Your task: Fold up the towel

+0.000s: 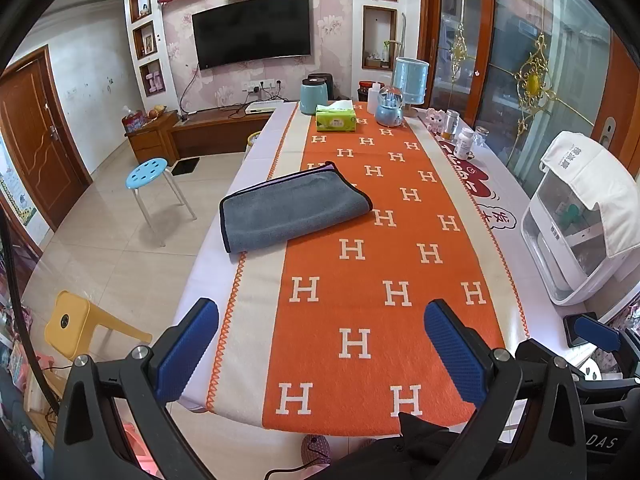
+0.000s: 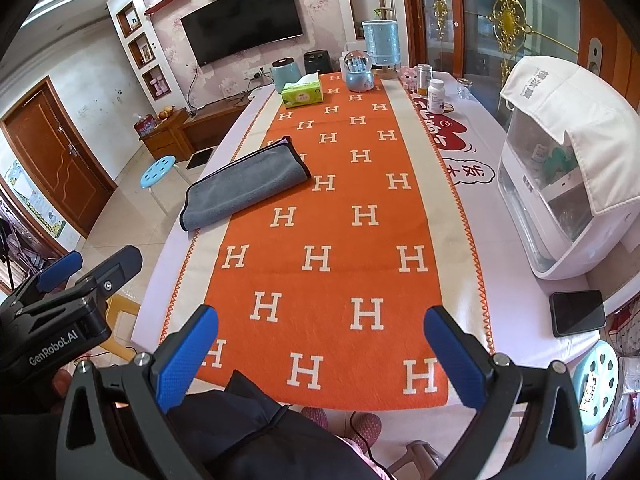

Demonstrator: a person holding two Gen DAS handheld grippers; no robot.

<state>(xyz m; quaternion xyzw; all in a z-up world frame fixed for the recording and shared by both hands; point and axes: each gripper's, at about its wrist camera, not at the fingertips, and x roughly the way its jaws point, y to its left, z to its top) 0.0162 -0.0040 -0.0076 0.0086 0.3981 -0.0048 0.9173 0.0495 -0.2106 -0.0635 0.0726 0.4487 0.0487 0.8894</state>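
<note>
the grey towel (image 1: 294, 210) lies folded on the left side of the desk (image 1: 208, 276), partly on the orange runner (image 1: 372, 280) printed with white h letters and partly on its cream border, with a dark trim along its edges and a sliver of purple showing at its far edge. the left gripper (image 1: 322, 350) hovers over the near end of the desk with its blue padded fingers (image 1: 188, 344) spread wide apart and nothing between them, well short of the towel. the right gripper (image 2: 320, 354) sits just beside it on the right, likewise wide open and empty above the near edge of the runner, and the left wrist view catches one of its blue pads at the far right. the right wrist view shows the left gripper's black body at its lower left. at the far end of the desk stand a green tissue box (image 1: 335, 118), a pale blue canister (image 1: 313, 98), a snow globe (image 1: 390, 106) and a light blue lamp (image 1: 411, 80), with a white pill bottle (image 1: 464, 144) near the right edge. a white appliance (image 2: 560, 200) draped with a white cloth occupies the right side of the desk, and a dark phone (image 2: 578, 312) lies flat near it at the near right corner. on the floor to the left are a blue stool (image 1: 146, 174) and a yellow stool (image 1: 76, 324), and a television (image 1: 252, 30) hangs on the far wall.
</note>
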